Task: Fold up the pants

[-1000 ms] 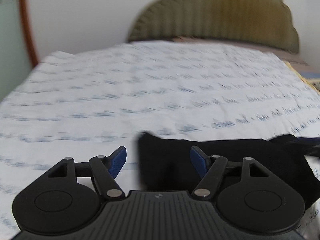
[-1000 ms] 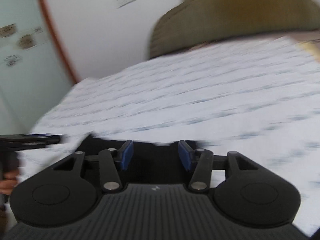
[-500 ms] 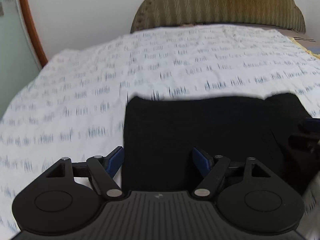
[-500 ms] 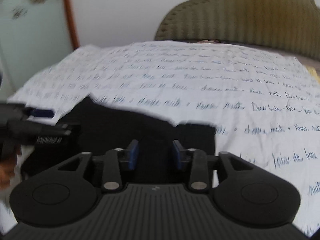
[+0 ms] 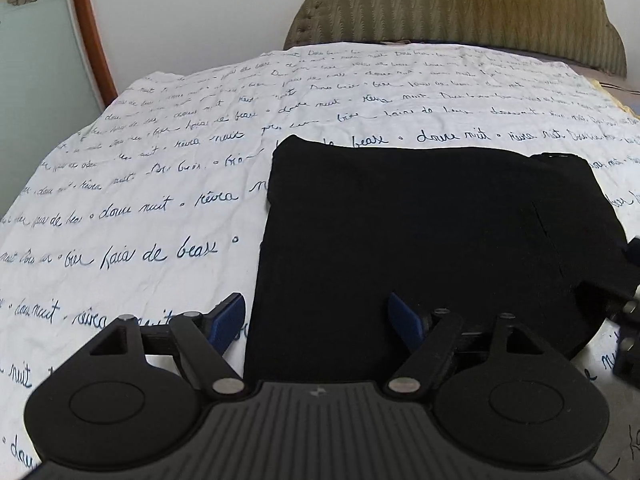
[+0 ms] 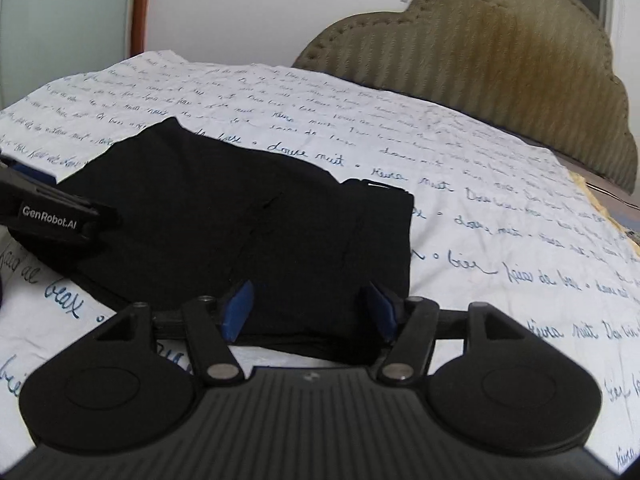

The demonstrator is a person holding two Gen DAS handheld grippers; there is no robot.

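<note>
Two grippers hover low over the bed, both with jaws spread wide and holding nothing. Seen from its own camera, the left gripper (image 5: 316, 322) straddles the near left edge of the folded black pants (image 5: 420, 232): its left fingertip lies over the sheet, its right one over the dark cloth. The right gripper (image 6: 306, 310) sits at the near right part of the same pants (image 6: 240, 216), both blue pads (image 6: 238, 310) over the fabric. The pants lie flat in a rough rectangle on the white sheet (image 5: 132, 184) printed with blue script, ahead of both tools. A padded olive headboard (image 6: 500, 64) rises beyond.
</note>
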